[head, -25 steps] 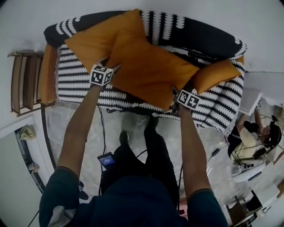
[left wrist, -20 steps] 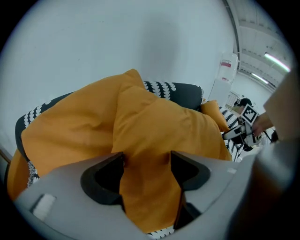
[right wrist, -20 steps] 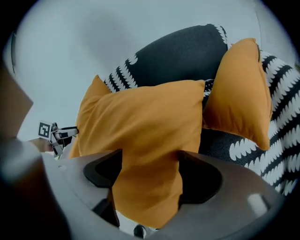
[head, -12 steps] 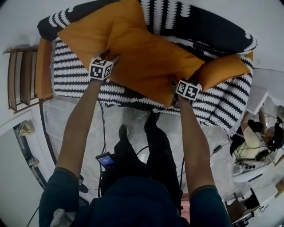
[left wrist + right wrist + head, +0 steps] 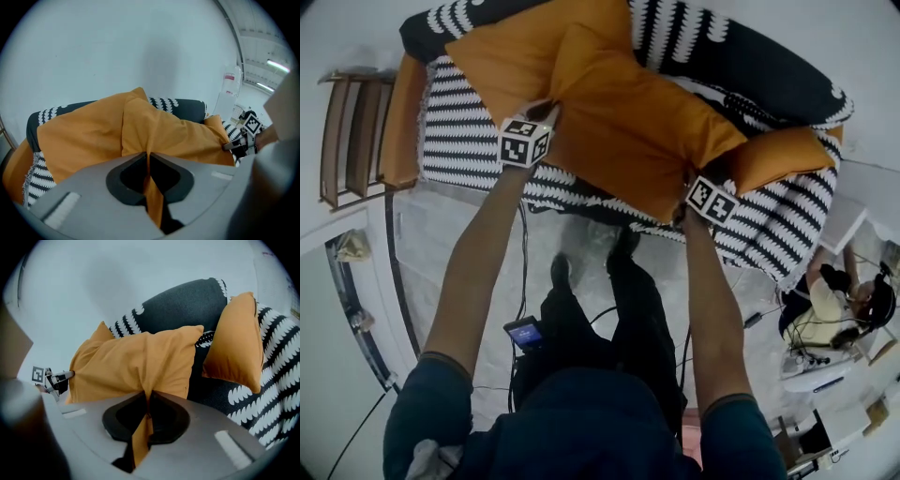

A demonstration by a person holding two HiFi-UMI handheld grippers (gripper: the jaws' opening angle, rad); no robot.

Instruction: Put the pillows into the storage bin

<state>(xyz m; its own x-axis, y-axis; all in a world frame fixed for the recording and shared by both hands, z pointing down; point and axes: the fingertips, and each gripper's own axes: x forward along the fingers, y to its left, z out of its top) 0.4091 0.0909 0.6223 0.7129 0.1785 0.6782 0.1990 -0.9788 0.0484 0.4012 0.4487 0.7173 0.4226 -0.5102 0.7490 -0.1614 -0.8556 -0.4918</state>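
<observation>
Orange pillow [image 5: 628,131] fabric alone is being clamped by your just-closed left gripper [image 5: 149,161] and right gripper [image 5: 149,404], risking slipping when lifting.

Item: right gripper [image 5: 149,401], grey body with black pads, foreground. Its jaws had just closed and met on a pinched fold of orange fabric that ran down between them.
Item: large orange pillow [image 5: 136,359], the source of that fold; it lay lengthwise across the middle, creased at the grip.
Item: left gripper [image 5: 68,376], small, at the far left, touching the pillow's far corner; its marker cube [image 5: 37,374] sat just beside it.
Item: second orange pillow [image 5: 236,343], propped tilted at the right, apart from the first.
Item: sofa [image 5: 187,305], dark with white patterning, behind both.
Item: pale wall [image 5: 93,282] above.
</observation>
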